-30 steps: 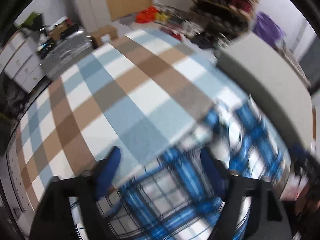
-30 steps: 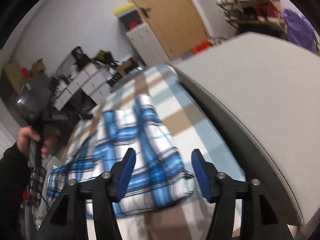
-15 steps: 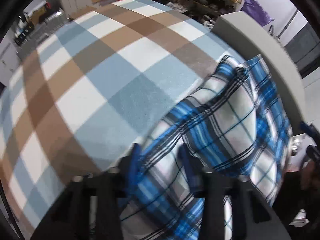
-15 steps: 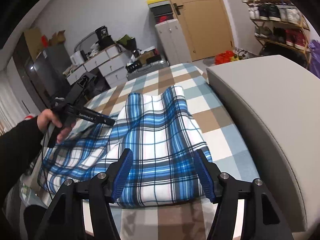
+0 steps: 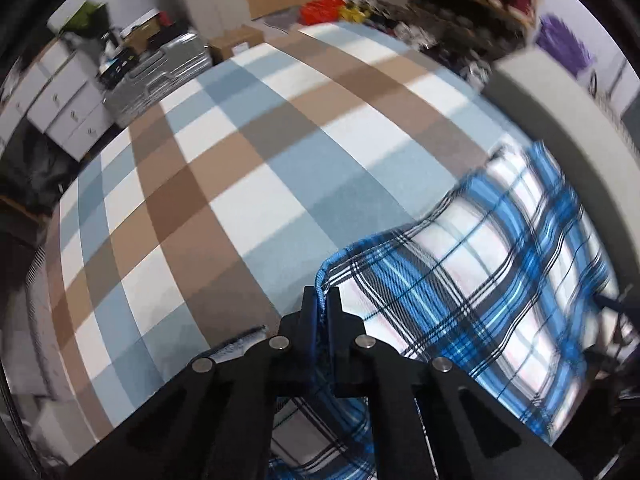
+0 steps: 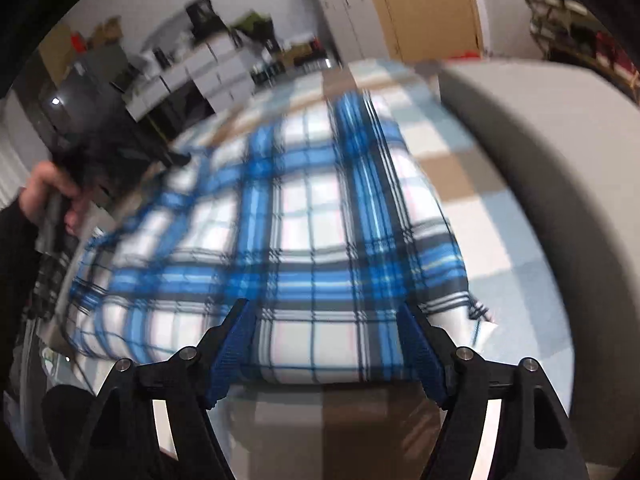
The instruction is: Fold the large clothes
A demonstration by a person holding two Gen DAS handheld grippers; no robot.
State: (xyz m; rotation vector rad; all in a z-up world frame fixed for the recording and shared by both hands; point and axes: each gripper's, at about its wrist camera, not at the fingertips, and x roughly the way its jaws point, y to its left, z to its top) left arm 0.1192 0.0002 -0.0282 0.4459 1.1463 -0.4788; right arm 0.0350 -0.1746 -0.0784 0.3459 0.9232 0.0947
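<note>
While pinching a blue hemmed edge of the plaid garment [image 5: 472, 280] between its closed jaws, sits at the bottom centre of the left wrist view: the left gripper [image 5: 322, 300], having just clamped shut on that fabric. From the pinch, spreads rightward and upward across the lower right of that frame, over the checked blue, brown and white bedspread [image 5: 240, 168]. Stands wide apart at the bottom of the right wrist view, jaws having just been opening: the right gripper [image 6: 326, 334], blue pads [image 6: 234, 344] straddling the near folded edge of the garment [image 6: 304, 240] without pressing on it. Fills the middle of that blurred frame, lying on the bedspread [image 6: 500, 248]. At its left edge, a hand [image 6: 52, 196] gripping a black handle. Curves down the right side: a grey padded headboard [image 6: 560, 168]. Upper left, white drawers [image 6: 208, 68] and clutter
</note>
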